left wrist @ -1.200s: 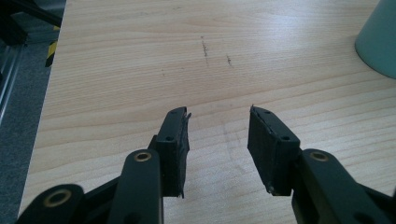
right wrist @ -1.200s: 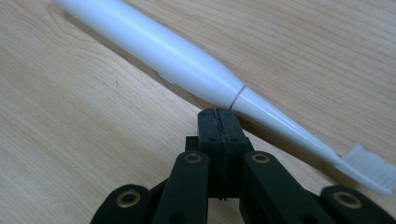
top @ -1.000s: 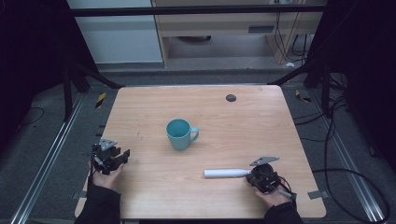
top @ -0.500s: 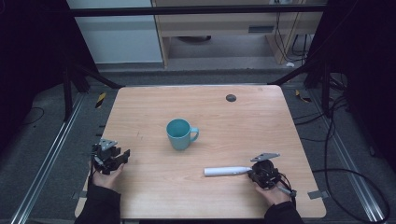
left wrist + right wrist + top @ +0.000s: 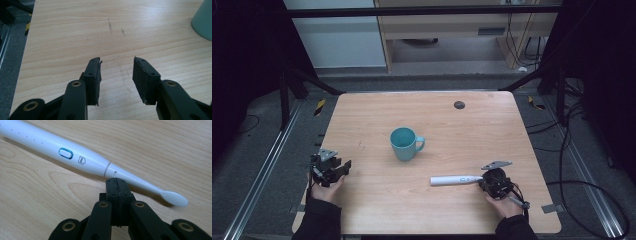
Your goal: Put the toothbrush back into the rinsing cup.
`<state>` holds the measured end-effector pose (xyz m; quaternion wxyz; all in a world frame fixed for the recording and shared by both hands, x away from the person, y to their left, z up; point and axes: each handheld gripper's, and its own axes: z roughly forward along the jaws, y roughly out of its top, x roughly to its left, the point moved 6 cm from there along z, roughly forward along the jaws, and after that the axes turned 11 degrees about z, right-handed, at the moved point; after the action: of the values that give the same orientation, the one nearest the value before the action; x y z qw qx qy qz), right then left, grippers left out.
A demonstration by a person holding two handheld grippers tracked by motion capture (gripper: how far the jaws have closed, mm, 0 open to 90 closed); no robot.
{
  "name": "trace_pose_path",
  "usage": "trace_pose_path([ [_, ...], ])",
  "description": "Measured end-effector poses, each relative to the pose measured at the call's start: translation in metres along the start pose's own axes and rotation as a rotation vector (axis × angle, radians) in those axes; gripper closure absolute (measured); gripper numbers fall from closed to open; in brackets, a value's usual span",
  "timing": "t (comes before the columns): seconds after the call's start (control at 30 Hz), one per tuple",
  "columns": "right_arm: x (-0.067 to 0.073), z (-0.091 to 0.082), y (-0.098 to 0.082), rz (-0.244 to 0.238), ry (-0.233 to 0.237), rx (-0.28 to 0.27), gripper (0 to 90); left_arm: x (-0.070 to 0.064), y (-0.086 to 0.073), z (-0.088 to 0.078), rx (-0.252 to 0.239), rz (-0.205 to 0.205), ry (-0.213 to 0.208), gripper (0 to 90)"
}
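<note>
A white electric toothbrush (image 5: 454, 180) lies flat on the wooden table (image 5: 492, 125), front right, with its brush head toward my right gripper (image 5: 484, 181). In the right gripper view the jaws are pressed together with nothing between them. Their tip (image 5: 115, 181) sits right against the near side of the toothbrush (image 5: 75, 155) neck. A teal mug (image 5: 404, 143) stands upright in the middle of the table. My left gripper (image 5: 346, 167) rests at the front left, open, with bare wood between its jaws (image 5: 117, 62). The mug's side (image 5: 203, 20) shows at that view's far right.
A small dark round disc (image 5: 459, 104) sits near the table's far edge. Black frame legs and cables stand on the floor around the table. The left table edge (image 5: 26, 50) runs close beside my left gripper.
My right gripper has edged slightly away from the person, and the toothbrush sits a little farther from the front edge. The left gripper and the mug have not moved.
</note>
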<state>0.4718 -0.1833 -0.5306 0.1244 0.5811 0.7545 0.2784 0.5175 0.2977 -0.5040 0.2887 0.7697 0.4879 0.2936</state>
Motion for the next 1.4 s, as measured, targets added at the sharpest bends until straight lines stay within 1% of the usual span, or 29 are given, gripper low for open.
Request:
trace_pose_path([
  [0.03,-0.001,0.000,0.001,0.000,-0.006,-0.001,90.0,0.000,0.000,0.000,0.000,-0.001,0.000,57.2],
  [0.5,-0.004,0.000,0.003,0.008,-0.008,-0.008,90.0,0.001,0.000,0.000,0.001,-0.001,0.001,57.3],
  [0.63,0.002,-0.003,0.005,0.000,0.007,-0.024,90.0,0.001,0.000,0.000,0.003,-0.001,0.001,57.3],
  [0.7,0.003,-0.003,0.006,-0.001,0.003,-0.024,90.0,0.000,0.000,0.000,0.001,0.000,0.002,57.3],
  [0.8,0.011,-0.005,0.009,-0.007,0.029,-0.041,90.0,0.001,0.000,0.000,0.002,-0.003,0.002,57.3],
  [0.83,0.015,-0.007,0.010,-0.009,0.045,-0.048,90.0,0.001,-0.001,0.000,0.003,-0.002,0.002,57.4],
  [0.9,0.025,-0.009,0.014,-0.026,0.065,-0.077,90.0,0.001,0.000,0.000,0.002,-0.001,0.002,57.4],
  [0.93,0.032,-0.011,0.018,-0.030,0.089,-0.103,90.0,0.001,0.000,0.000,0.002,-0.001,0.002,57.4],
  [0.97,0.032,-0.011,0.018,-0.030,0.089,-0.103,90.0,0.001,0.000,0.000,0.002,-0.001,0.002,57.4],
  [1.0,0.037,-0.013,0.021,-0.030,0.105,-0.128,90.0,0.001,-0.001,0.000,0.003,-0.002,0.001,57.4],
  [1.03,0.039,-0.014,0.023,-0.028,0.117,-0.140,90.0,0.001,-0.001,0.001,0.004,-0.002,0.001,57.5],
  [1.1,0.040,-0.014,0.024,-0.019,0.121,-0.142,90.0,0.001,-0.001,0.001,0.004,-0.002,0.000,57.5],
  [1.2,0.044,-0.013,0.026,-0.005,0.142,-0.148,90.0,0.001,-0.001,0.001,0.006,-0.001,0.002,57.5],
  [1.23,0.047,-0.011,0.027,-0.010,0.150,-0.149,90.0,0.001,-0.001,0.001,0.005,-0.003,0.003,57.6],
  [1.27,0.047,-0.011,0.027,-0.010,0.150,-0.149,90.0,0.001,-0.001,0.001,0.005,-0.003,0.003,57.6],
  [1.3,0.052,-0.008,0.028,-0.022,0.150,-0.146,90.0,0.002,-0.001,0.001,0.006,-0.002,0.001,57.5],
  [1.4,0.055,-0.005,0.027,-0.026,0.147,-0.133,90.0,0.002,-0.001,0.001,0.006,-0.002,0.000,57.5],
])
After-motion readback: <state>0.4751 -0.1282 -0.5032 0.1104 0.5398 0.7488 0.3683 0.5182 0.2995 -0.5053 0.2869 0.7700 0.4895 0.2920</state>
